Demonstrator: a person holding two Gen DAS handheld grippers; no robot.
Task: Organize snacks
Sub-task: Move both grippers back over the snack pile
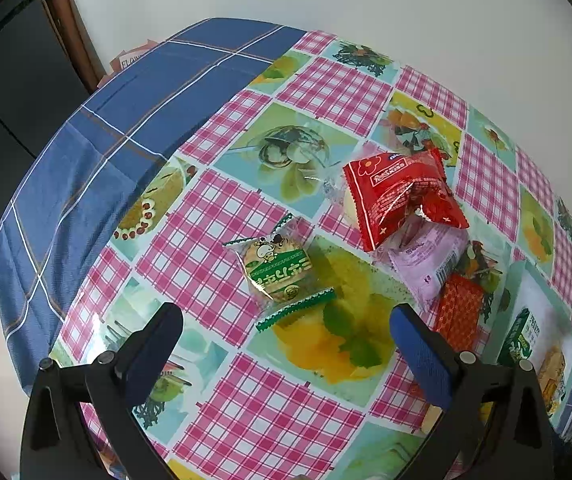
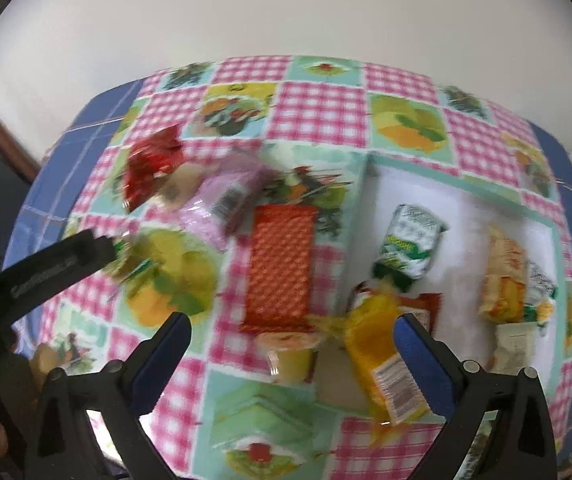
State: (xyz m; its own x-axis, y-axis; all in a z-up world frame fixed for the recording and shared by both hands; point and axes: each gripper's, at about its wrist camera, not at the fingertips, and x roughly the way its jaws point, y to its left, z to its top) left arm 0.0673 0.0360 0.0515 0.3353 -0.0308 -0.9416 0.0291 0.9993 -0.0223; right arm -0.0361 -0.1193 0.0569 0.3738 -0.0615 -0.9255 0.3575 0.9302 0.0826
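- We are hovering the left gripper (image 1: 286, 320) above the patterned tablecloth (image 1: 245, 400), its jaws standing wide apart and holding nothing.
- Just beyond its fingertips the green biscuit packet (image 1: 275, 270) is lying flat on the cloth, and we are judging it the likeliest next pick.
- Farther off to the right, the red packet (image 1: 400, 196) is leaning on the purple packet (image 1: 432, 264), with the orange packet (image 1: 458, 306) touching the purple one on its near side.
- The white tray (image 2: 470, 216) is sitting at the right of the table, already holding several snacks, so we are taking it as the place to fill.
- We are keeping the right gripper (image 2: 292, 330) spread wide and empty too; the yellow packet (image 2: 382, 356) is lying across the tray's near left edge, next to its right finger.
- The right wrist view is blurred, so we cannot read the finer details there.
- To grip the biscuit packet well, we are aiming to straddle its round body rather than the crimped ends, lowering until the pads are nearly touching the cloth.
- We are closing gently, since a biscuit probably cracks under a hard squeeze.
- We are planning to lift straight up and to carry it clear of the leaning pile.
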